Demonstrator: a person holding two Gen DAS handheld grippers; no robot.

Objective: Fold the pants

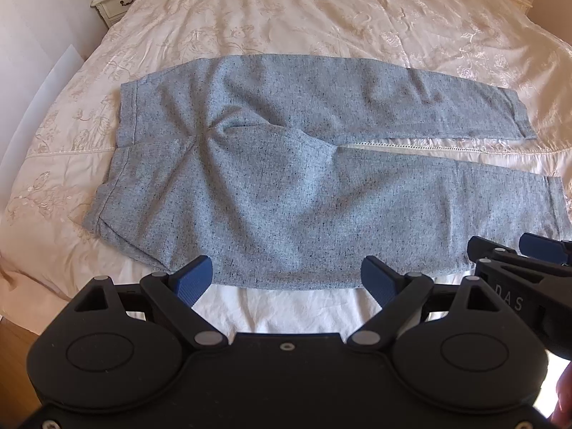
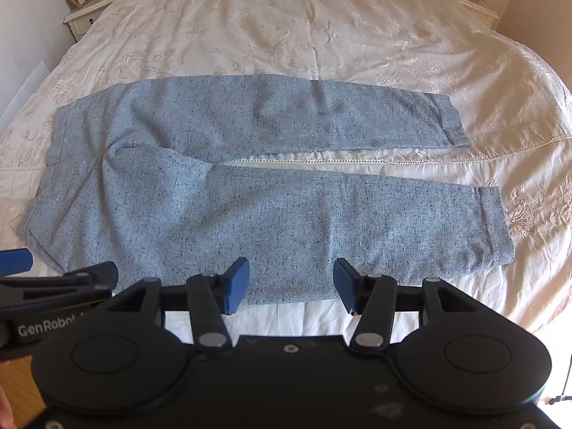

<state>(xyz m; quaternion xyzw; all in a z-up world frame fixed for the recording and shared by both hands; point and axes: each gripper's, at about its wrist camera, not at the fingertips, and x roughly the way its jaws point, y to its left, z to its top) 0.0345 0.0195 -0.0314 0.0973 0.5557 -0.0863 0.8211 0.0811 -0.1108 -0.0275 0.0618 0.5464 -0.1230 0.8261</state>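
Pants [image 1: 271, 193] lie flat crosswise ahead, waistband left; left tool [image 1: 286, 279] and right tool [image 2: 291, 280] both wide, empty, at near leg's edge.

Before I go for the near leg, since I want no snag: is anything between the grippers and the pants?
Nothing visible: left gripper and right gripper hang open at the pants' near edge.

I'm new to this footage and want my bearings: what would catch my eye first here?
The grey speckled pants dominate, spread flat across the cream embroidered bedspread with the waistband to the left and the two legs side by side, a strip of bedding showing between them. Next come the left gripper and the right gripper, both open at the near edge of the nearer leg, holding nothing.
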